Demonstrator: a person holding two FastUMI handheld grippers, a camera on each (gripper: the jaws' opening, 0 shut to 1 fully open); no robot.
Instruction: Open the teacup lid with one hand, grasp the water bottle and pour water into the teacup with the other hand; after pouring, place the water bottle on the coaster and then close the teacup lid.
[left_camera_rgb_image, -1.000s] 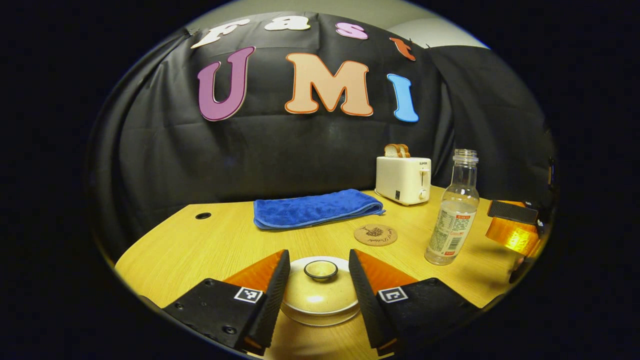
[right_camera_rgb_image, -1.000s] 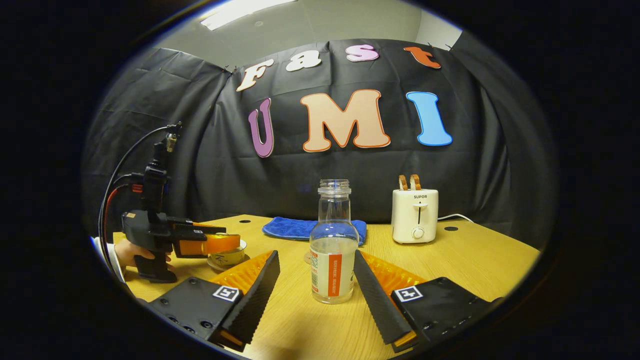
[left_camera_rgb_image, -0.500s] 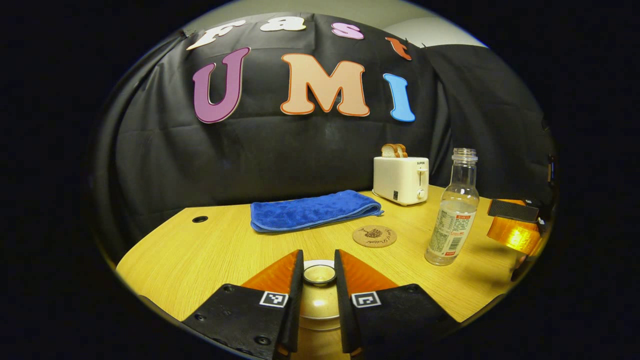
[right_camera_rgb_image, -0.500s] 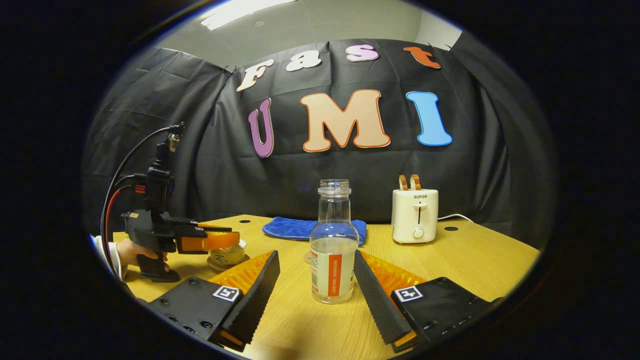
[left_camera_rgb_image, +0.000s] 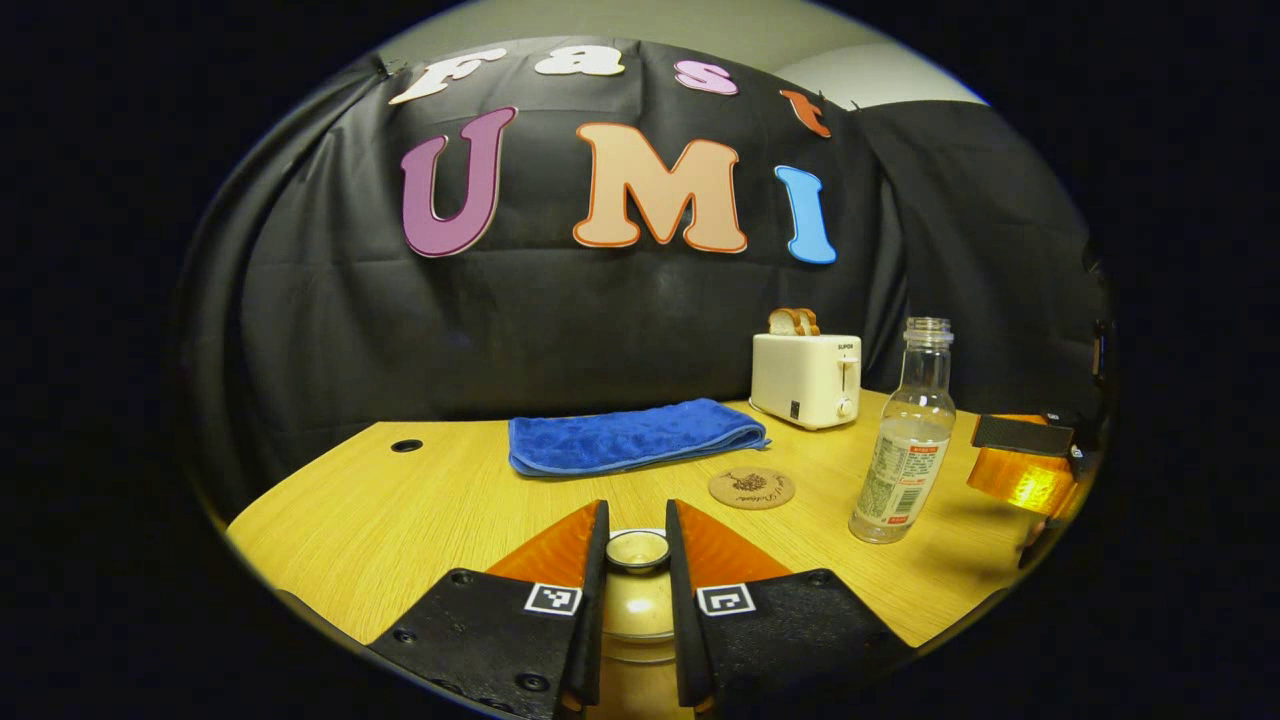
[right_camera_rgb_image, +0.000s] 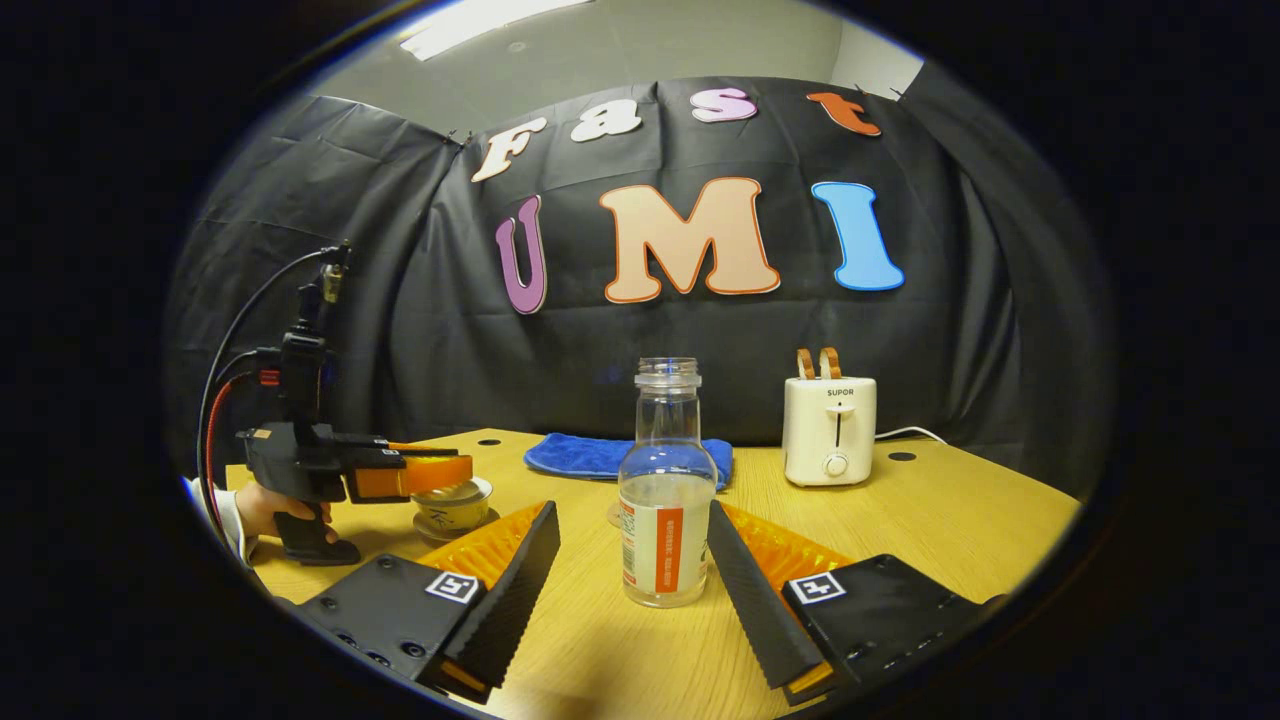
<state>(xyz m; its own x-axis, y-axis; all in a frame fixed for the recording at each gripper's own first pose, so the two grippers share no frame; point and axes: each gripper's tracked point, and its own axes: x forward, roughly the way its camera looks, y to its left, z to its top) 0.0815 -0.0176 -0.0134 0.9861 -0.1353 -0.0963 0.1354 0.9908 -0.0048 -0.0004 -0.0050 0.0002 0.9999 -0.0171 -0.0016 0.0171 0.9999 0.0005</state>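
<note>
Lid (left_camera_rgb_image: 637, 590) of teacup (right_camera_rgb_image: 453, 508): knob pinched between both fingers of left gripper (left_camera_rgb_image: 637, 535), over the cup at the table's (left_camera_rgb_image: 400, 520) near left. Water bottle (right_camera_rgb_image: 665, 500): uncapped, upright, long axis vertical, part full, standing directly ahead between the spread fingers of right gripper (right_camera_rgb_image: 632, 545), untouched by either pad. Right gripper is the nearer to it; judged next, a straight closing on the body. Coaster (left_camera_rgb_image: 751, 488): bare, just beyond the bottle toward the blue towel (left_camera_rgb_image: 630, 438).

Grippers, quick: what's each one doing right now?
Left gripper: fingers shut on the teacup lid knob.
Right gripper: open, fingers either side of the water bottle, not touching.
</note>
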